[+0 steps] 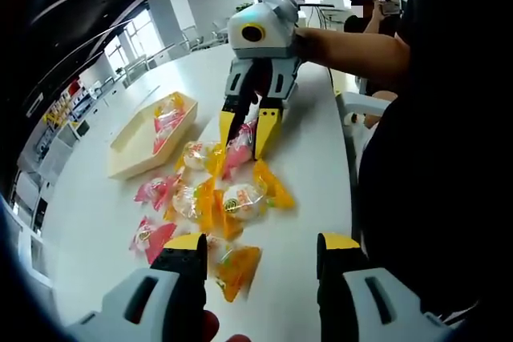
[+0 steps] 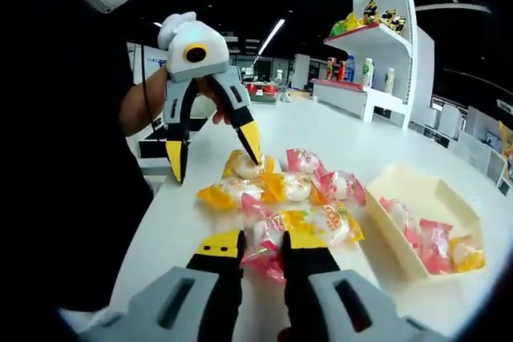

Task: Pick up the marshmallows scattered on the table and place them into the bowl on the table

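**A:** How many marshmallows do you count?

**B:** Roughly nine wrapped marshmallows (image 1: 232, 198) loose on the white table (image 1: 313, 158) — pink, orange and yellow wrappers, overlapping, so the count is uncertain. About three more lie in the bowl (image 2: 425, 222), a pale rectangular tray.

**A:** And the tongs?

**B:** The right gripper (image 2: 262, 250) has its jaws pinched on a pink-wrapped marshmallow (image 2: 258, 238) at the near end of the pile. The left gripper (image 1: 262, 255) stands wide open, nothing between its jaws, an orange-wrapped marshmallow (image 1: 237, 268) just ahead of its left tip.

**A:** Room to move?

**B:** Bare tabletop lies beyond the pile and the bowl; the table edge runs close on the person's side, near the left gripper's right jaw.

**A:** Differences between views?

**B:** The right gripper view shows white shelves (image 2: 377, 46) with bottles; the left gripper view shows windows (image 1: 136, 38) — and another person (image 1: 373, 6) far off
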A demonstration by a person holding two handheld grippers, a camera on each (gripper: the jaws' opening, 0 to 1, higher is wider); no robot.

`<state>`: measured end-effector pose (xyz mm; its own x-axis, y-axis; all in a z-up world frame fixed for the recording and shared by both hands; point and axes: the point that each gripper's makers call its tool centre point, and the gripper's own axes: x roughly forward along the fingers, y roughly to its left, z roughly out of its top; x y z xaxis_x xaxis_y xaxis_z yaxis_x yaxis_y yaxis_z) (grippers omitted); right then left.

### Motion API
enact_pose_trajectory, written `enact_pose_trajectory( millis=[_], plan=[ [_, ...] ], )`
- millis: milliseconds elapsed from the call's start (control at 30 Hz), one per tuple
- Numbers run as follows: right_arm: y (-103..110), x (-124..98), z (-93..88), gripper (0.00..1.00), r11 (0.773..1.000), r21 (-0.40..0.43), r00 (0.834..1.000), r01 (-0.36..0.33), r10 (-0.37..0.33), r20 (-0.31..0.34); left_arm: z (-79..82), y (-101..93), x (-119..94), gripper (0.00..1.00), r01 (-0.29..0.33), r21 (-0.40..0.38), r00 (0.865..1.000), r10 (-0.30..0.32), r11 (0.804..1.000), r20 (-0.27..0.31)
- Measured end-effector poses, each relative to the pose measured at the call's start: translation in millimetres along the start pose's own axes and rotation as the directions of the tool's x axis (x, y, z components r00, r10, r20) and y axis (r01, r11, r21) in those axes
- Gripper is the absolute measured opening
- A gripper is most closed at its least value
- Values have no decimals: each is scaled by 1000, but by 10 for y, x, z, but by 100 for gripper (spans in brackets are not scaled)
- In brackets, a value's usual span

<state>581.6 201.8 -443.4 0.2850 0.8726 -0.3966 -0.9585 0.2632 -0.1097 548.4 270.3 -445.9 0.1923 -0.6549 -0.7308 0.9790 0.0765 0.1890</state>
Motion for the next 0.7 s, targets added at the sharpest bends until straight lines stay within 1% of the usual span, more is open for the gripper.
enact_pose_trajectory(
  millis=[100,467,700],
  plan=[
    [-4,-2,-1,20,1000,-2,1000,3,-3,-2,-15,-2,7,56,2,-1,1000,-2,1000,-6],
    [-12,-11,1,20,1000,10,1000,6,-6,-2,8,-2,-2,56,2,3,1000,-2,1000,-5],
    [23,-8,9,20,1000,-10,1000,-8,8,2,1,-9,-1,56,3,0,1000,-3,1000,-7]
  ],
)
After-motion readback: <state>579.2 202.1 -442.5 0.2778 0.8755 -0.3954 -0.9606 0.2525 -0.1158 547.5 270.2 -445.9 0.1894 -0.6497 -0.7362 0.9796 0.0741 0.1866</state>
